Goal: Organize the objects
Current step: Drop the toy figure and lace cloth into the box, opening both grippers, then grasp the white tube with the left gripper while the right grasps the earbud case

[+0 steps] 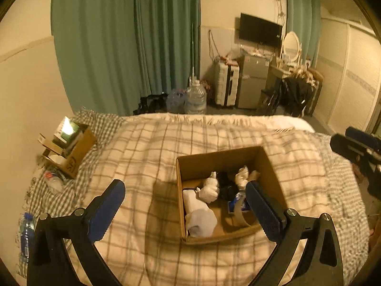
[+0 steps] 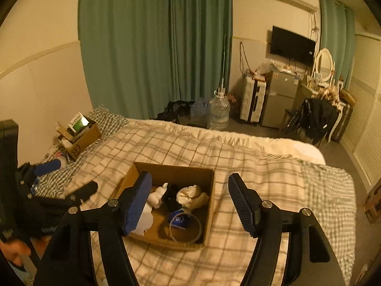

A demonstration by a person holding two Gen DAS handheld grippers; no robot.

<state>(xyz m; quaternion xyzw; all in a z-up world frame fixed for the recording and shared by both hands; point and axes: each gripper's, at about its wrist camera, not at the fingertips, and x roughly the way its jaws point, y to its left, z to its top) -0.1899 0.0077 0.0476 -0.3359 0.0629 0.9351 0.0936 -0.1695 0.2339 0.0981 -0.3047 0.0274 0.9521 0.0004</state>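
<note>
An open cardboard box sits in the middle of the bed. It holds a rolled white cloth, a white soft figure, a black item, a crumpled cream cloth, a blue packet and a clear ring. My left gripper hovers open above the box's near left side with nothing between its fingers. My right gripper is also open and empty over the box. Each gripper shows in the other's view: the right gripper and the left gripper.
A plaid blanket covers the bed. A second cardboard box with packets stands at the far left corner. Small water bottles lie along the left edge. Large water jugs stand on the floor beyond. A hand shows at lower left.
</note>
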